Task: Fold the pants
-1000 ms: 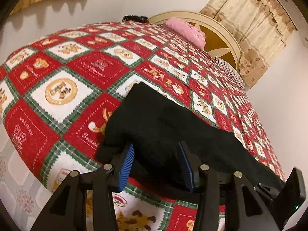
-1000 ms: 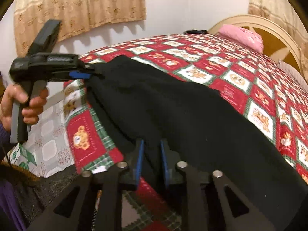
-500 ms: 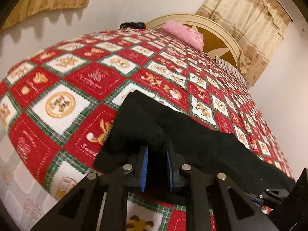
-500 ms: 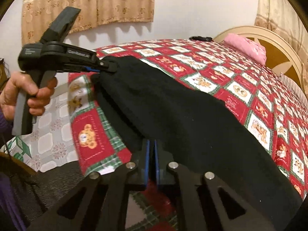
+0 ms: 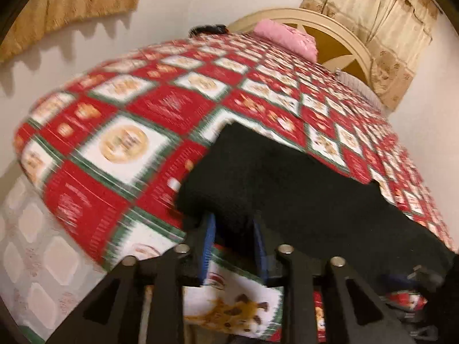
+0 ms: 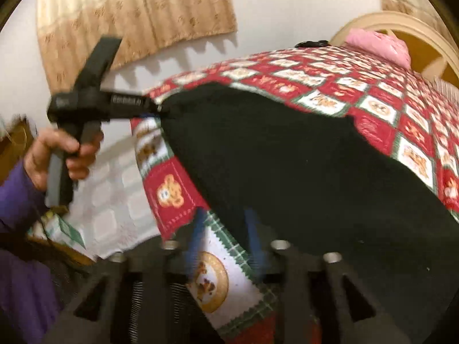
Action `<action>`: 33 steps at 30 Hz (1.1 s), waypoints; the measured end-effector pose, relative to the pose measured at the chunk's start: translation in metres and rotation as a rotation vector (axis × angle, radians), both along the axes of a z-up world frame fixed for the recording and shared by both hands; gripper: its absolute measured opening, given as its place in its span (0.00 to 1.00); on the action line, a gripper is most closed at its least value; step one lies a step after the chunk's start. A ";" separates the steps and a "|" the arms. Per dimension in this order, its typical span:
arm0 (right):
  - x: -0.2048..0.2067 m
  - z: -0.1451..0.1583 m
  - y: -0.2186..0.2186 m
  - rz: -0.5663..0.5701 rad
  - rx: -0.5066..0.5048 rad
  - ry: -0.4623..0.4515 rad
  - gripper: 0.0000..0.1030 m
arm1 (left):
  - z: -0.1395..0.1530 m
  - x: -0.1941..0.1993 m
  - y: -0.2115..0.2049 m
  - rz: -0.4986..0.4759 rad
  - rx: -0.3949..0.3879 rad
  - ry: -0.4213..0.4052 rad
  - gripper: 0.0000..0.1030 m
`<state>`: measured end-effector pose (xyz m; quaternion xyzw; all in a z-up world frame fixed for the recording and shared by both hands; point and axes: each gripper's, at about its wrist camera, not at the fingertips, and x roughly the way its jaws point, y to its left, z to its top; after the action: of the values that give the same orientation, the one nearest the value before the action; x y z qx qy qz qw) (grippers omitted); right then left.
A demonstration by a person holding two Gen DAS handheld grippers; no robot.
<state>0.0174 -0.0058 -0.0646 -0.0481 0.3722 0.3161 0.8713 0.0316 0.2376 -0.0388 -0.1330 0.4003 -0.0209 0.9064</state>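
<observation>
Pants [image 5: 289, 189], 1 black pair, lie across the near corner of 1 bed under a red, white and green patchwork quilt [image 5: 160, 109]. Both tools stand with fingers parted: the left tool [image 5: 233, 246] around the cloth's near edge, the right tool [image 6: 223, 240] just at its hem. 1 pink pillow [image 5: 287, 38] rests by the headboard [image 5: 338, 31].

Black pants [image 6: 301, 166] across the red patchwork quilt [image 6: 381, 106], right gripper [image 6: 226, 238] jaws apart at their edge

red christmas quilt [image 5: 160, 109], pink pillow [image 5: 287, 38] by cream headboard [image 5: 338, 28], tan curtains [image 6: 137, 14].
</observation>
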 end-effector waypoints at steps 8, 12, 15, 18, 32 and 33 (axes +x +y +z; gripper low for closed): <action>0.029 0.051 -0.054 -0.205 0.067 -0.127 0.32 | 0.043 -0.005 -0.015 0.154 0.308 -0.193 0.44; 0.074 0.039 -0.073 -0.292 0.115 -0.041 0.33 | 0.046 0.008 -0.039 0.031 0.268 -0.235 0.44; 0.100 0.027 -0.070 -0.291 0.096 0.007 0.34 | 0.031 0.027 -0.067 -0.050 0.254 -0.232 0.44; 0.115 0.008 -0.059 -0.303 0.029 0.063 0.42 | 0.010 0.040 -0.084 -0.084 0.216 -0.164 0.44; 0.148 -0.009 -0.047 -0.264 0.095 0.169 0.17 | -0.029 0.040 -0.100 -0.073 0.295 -0.119 0.49; 0.152 -0.012 -0.048 -0.300 0.078 0.182 0.11 | -0.030 0.039 -0.100 -0.074 0.299 -0.122 0.49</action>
<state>0.1699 -0.0537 -0.0765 0.0704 0.4399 0.1999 0.8727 0.0710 0.1377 -0.0688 0.0198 0.3477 -0.0026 0.9374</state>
